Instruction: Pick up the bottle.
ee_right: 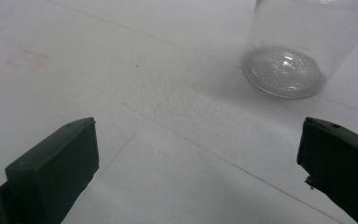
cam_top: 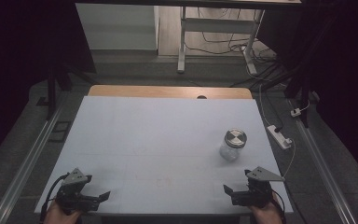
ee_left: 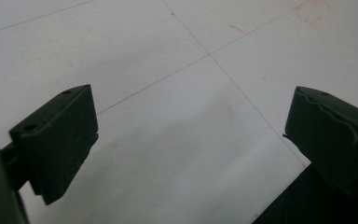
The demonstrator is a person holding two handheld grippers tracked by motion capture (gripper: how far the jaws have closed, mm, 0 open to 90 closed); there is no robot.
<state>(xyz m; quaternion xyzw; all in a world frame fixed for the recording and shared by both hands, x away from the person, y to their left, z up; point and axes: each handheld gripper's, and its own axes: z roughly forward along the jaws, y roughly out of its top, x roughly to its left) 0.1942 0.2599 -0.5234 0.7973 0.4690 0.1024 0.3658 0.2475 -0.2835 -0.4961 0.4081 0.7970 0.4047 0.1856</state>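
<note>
We read this as the opening of the job: nothing is in hand yet, and the jar (cam_top: 233, 144) looks to be the thing to be worked on, since it is the lone object on the white table (cam_top: 158, 135) and nearest our right side. It stands upright on the right half of the table, a clear glass jar closed with a shiny metal lid (cam_top: 235, 137); through the wall, in the right claw's view (ee_right: 284, 60), we see only its dimpled glass bottom and nothing we can make out inside, so it appears empty. Our left claw (cam_top: 103, 196) rests low at the near left corner, jaws wide apart over bare table and holding nothing. Our right claw (cam_top: 227, 190) sits at the near right edge, jaws at their widest and empty, with the jar a little ahead of it and off to one side. The next move, as we judge it, calls for bringing the right claw forward to straddle the jar's body squarely before closing, gently, because smooth glass may slip or tip.
</note>
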